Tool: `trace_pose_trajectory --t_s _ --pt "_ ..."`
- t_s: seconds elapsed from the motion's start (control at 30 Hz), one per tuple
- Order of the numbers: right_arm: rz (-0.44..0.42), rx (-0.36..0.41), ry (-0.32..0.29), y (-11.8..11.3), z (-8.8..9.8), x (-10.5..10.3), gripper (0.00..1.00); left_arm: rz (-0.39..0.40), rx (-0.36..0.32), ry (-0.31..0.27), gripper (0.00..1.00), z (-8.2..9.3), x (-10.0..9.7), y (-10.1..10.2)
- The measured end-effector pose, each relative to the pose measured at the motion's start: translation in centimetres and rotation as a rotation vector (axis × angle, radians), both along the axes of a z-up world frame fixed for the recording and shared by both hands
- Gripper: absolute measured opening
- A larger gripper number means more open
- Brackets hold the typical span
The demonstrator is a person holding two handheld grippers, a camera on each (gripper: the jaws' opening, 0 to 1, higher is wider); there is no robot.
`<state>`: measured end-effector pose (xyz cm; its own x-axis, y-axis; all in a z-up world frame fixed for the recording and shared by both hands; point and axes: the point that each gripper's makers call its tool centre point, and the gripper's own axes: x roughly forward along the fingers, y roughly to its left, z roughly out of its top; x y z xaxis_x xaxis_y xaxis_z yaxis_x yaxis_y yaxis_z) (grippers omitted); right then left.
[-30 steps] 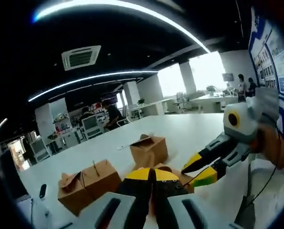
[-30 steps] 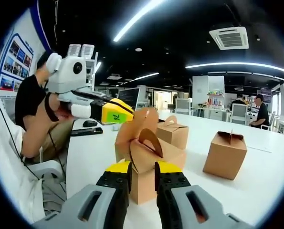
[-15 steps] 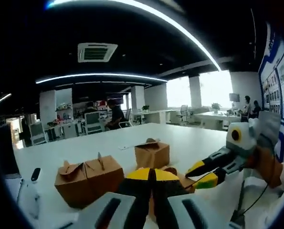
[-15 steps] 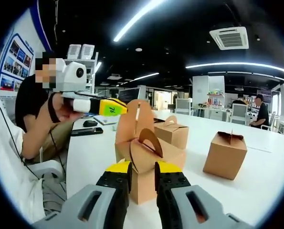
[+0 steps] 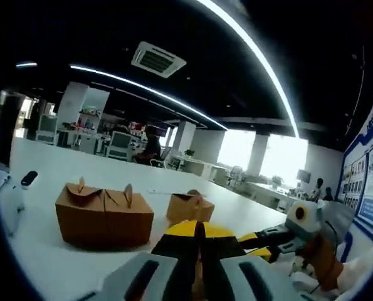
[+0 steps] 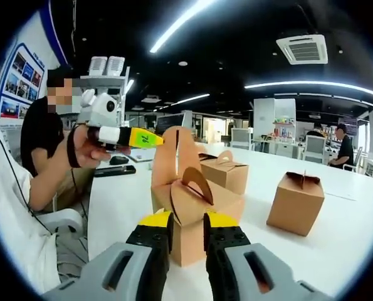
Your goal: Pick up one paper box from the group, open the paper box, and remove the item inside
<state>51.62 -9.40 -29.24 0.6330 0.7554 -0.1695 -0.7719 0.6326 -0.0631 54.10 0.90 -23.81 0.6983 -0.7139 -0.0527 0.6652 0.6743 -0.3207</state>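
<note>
A brown paper box stands on the white table in the right gripper view, its curved top tabs undone. My right gripper is shut on the box's near side. One tall flap stands upright, and my left gripper, reaching in from the left, has its yellow tips shut on the flap's edge. In the left gripper view my left gripper is shut with brown card between its jaws. They hide the held box there, and the right gripper lies low at the right.
Two more closed boxes stand farther along the table. The left gripper view has a joined pair of boxes and a single one. A dark phone lies beside a seated person. Office desks and people fill the background.
The left gripper has drawn back to the left with the flap, which now stands straighter. The left gripper view has swung and rolled. The right gripper and box have stayed put.
</note>
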Motion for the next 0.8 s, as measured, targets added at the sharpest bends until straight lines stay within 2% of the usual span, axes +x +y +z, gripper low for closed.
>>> trace_pose_trajectory --t_s 0.13,0.57,0.8 --pt "0.0 0.002 0.002 0.0 -0.1 0.0 0.21 0.024 -0.019 0.009 0.03 -0.2 0.2 0.6" --pt "0.002 -0.004 0.001 -0.1 -0.2 -0.2 0.21 0.033 -0.113 0.085 0.04 -1.2 0.5 2.5" --pt "0.005 -0.009 0.0 0.0 -0.3 -0.3 0.21 0.04 -0.122 0.113 0.04 -2.0 0.5 3.4"
